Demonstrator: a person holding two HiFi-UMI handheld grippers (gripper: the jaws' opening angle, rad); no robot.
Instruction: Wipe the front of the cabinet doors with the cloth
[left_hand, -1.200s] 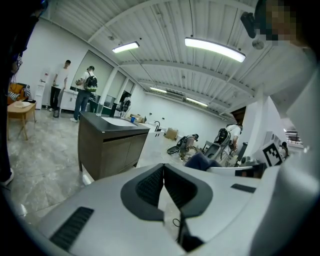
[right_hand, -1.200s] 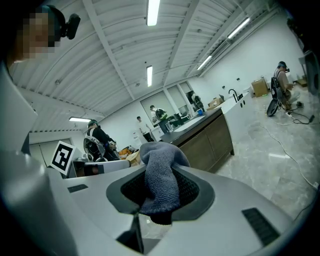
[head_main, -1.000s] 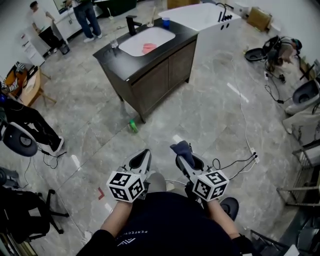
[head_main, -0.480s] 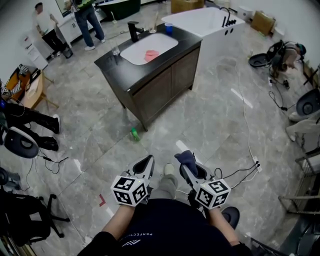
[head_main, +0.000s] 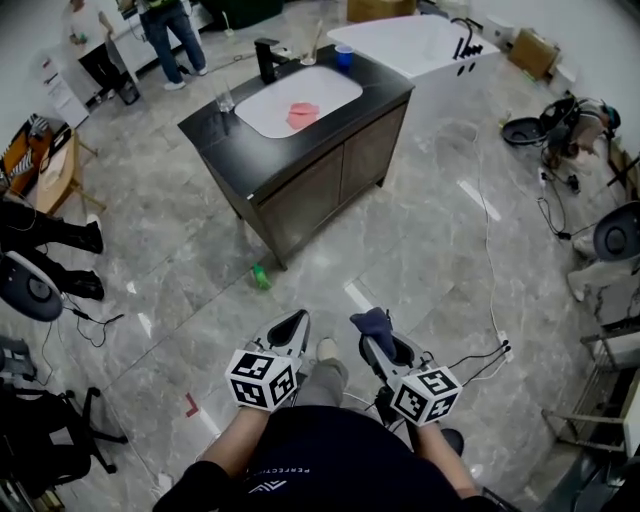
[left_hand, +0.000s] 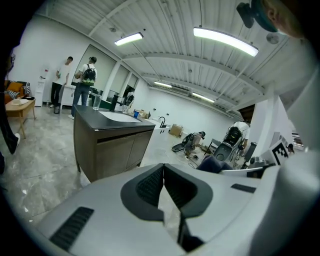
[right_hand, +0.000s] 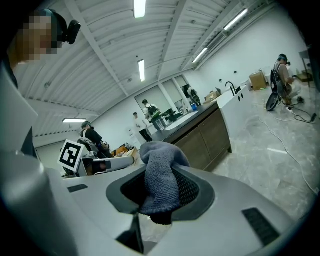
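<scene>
My right tongs (head_main: 375, 338) are clamped on the blue-grey cloth (right_hand: 160, 180), which bunches up above the pads while its pinched lower end is lost between them. My left tongs (head_main: 288, 326) are closed pad to pad with nothing in them. I hold both above the marble floor (head_main: 420, 240), well apart from the brown cabinet doors (head_main: 330, 180), whose fronts I see only at a slant, and the pink thing (head_main: 303, 112) in the sink (head_main: 265, 105) and the small green object (head_main: 261, 277) on the floor near the cabinet's corner are too small to name.
</scene>
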